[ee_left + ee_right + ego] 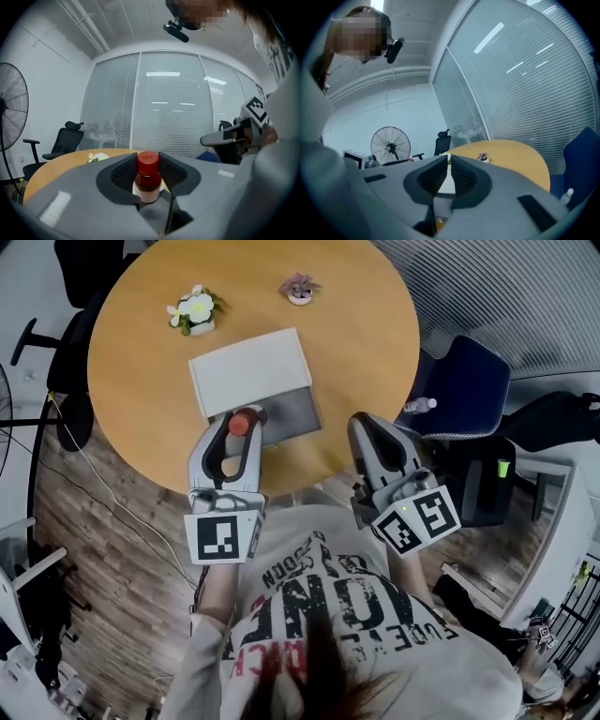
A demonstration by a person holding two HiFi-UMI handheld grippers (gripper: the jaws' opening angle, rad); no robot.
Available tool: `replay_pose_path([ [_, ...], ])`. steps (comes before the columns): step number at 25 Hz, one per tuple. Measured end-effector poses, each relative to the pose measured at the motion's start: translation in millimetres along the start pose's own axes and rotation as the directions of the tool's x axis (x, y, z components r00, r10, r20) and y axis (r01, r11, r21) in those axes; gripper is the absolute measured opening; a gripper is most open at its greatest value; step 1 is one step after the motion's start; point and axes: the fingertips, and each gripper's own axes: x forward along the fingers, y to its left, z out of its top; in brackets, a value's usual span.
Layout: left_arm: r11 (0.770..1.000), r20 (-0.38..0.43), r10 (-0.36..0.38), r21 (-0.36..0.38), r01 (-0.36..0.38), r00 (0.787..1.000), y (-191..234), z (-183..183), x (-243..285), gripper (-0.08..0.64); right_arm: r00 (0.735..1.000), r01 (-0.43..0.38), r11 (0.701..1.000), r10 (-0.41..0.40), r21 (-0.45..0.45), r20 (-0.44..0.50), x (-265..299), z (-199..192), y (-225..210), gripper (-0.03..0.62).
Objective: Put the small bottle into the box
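Note:
A small bottle (240, 424) with a red cap and a white label stands upright between the pads of my left gripper (238, 418), which is shut on it. In the left gripper view the bottle (148, 176) fills the gap of that gripper (148, 164). It hangs over the near edge of the open box (286, 413), whose white lid (251, 369) lies folded back on the round wooden table (356, 324). My right gripper (377, 432) is past the table's near right edge, its jaws (447, 171) a narrow slit apart with nothing between them.
A white flower ornament (192, 310) and a small pink potted plant (300, 287) sit at the table's far side. A blue chair (469, 385) with a water bottle (420, 406) on it stands to the right. A black office chair (65, 140) and a fan (390, 143) stand to the left.

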Motion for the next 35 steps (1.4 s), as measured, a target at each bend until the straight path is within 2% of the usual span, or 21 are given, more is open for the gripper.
replay_pose_path([
  [4,1.000,-0.026,-0.016,0.007,0.017,1.000,-3.8,-15.0,6.8,0.147,1.000,0.002,1.000,-0.002,0.012,-0.010,1.1,-6.9,2.2,0.031],
  [7,0.999,-0.077,-0.019,0.028,0.021,0.997,-1.8,-36.5,9.7,0.147,1.000,0.007,1.000,-0.007,0.018,-0.016,1.5,-11.0,2.4,0.031],
  [10,1.000,-0.129,-0.024,0.011,0.026,0.991,0.8,-59.2,11.8,0.147,1.000,0.010,1.000,-0.010,0.022,-0.020,2.3,-13.3,2.5,0.031],
  [19,0.997,-0.163,-0.052,0.045,0.060,0.985,-5.1,-96.2,26.6,0.147,0.999,0.031,0.999,-0.030,0.035,-0.040,5.3,-20.0,-2.6,0.031],
  [24,0.994,-0.214,-0.065,0.068,0.081,0.975,-4.1,-124.4,30.9,0.147,0.998,0.040,0.998,-0.039,0.038,-0.047,8.5,-20.9,-7.4,0.031],
  [29,0.995,-0.252,-0.049,0.069,0.068,0.966,0.2,-138.6,34.6,0.147,0.998,0.045,0.998,-0.042,0.041,-0.054,9.7,-22.4,-11.2,0.031],
  [35,0.994,-0.306,-0.065,0.069,0.090,0.950,-1.5,-155.2,38.3,0.147,0.998,0.037,0.998,-0.034,0.042,-0.056,14.5,-22.3,-10.3,0.031],
])
